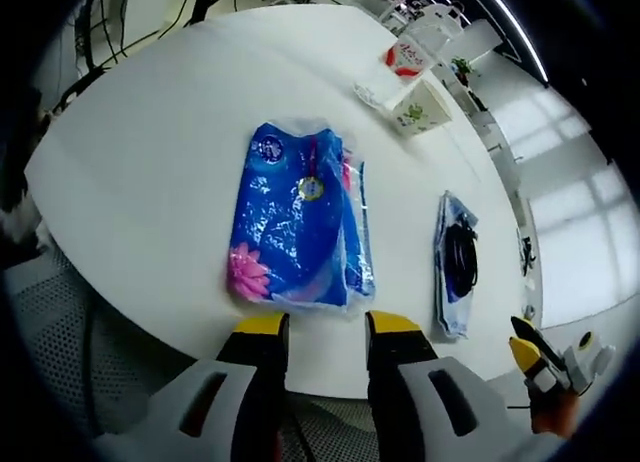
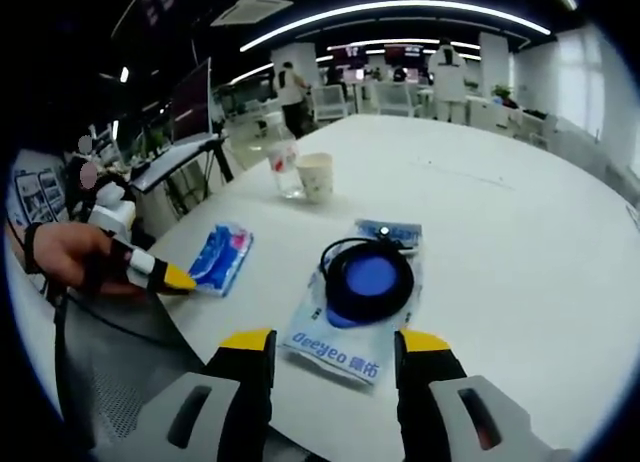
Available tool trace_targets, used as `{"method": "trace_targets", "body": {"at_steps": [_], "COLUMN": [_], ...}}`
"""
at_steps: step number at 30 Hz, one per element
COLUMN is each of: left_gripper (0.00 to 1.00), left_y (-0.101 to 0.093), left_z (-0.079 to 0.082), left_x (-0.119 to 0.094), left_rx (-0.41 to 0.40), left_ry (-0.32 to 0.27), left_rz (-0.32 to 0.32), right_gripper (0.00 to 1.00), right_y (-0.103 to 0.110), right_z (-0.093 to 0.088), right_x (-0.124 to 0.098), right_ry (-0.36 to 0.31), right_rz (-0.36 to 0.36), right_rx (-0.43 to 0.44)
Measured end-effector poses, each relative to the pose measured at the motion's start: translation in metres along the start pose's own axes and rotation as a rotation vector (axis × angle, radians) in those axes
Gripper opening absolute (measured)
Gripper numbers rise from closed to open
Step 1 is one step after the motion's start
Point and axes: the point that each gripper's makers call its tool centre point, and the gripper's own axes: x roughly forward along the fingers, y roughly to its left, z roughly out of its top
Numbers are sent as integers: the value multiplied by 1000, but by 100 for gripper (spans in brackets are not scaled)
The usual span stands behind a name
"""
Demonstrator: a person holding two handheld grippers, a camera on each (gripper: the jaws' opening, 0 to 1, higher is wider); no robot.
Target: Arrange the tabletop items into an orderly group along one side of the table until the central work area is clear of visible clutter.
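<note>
The white tabletop [image 1: 150, 152] carries a blue wipes pack [image 1: 298, 220] at its near edge, just ahead of the open, empty left claw [image 1: 327, 327]. The smaller cable pouch [image 2: 362, 300] lies before the open, empty right claw [image 2: 337, 344]; two cups [image 2: 303, 172] stand along the far edge.

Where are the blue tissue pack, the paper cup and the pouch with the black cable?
Blue tissue pack [image 1: 298, 218], left gripper view, middle of its wrapper.
Paper cup [image 2: 316, 176], right gripper view, its side wall.
Cable pouch [image 2: 365, 300], right gripper view, near its middle.
</note>
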Motion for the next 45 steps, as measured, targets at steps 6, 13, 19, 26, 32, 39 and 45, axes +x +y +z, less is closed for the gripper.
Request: {"method": "trace_targets", "body": {"at_steps": [6, 13, 19, 26, 32, 39, 45], "left_gripper": [19, 15, 16, 18, 18, 19, 21], "left_y": [0, -14, -26, -43, -31, -20, -9], "left_z": [2, 2, 11, 11, 14, 11, 16], "left_x": [3, 8, 14, 9, 5, -12, -19], "left_rx": [-25, -7, 85, 174, 162, 147, 186], "left_ry": [-10, -7, -32, -27, -36, -46, -66], "left_rz": [-14, -83, -107, -139, -134, -119, -72], "right_gripper": [48, 48, 48, 48, 47, 46, 46], "right_y": [3, 9, 17, 29, 43, 74, 106], "right_z": [2, 2, 2, 2, 2, 1, 8], "right_x": [3, 8, 11, 19, 31, 47, 64], "right_ry": [2, 7, 17, 32, 48, 88, 108], "right_rz": [11, 25, 45, 75, 107, 181, 260], "right_rx": [-10, -23, -35, -49, -62, -76, -69]}}
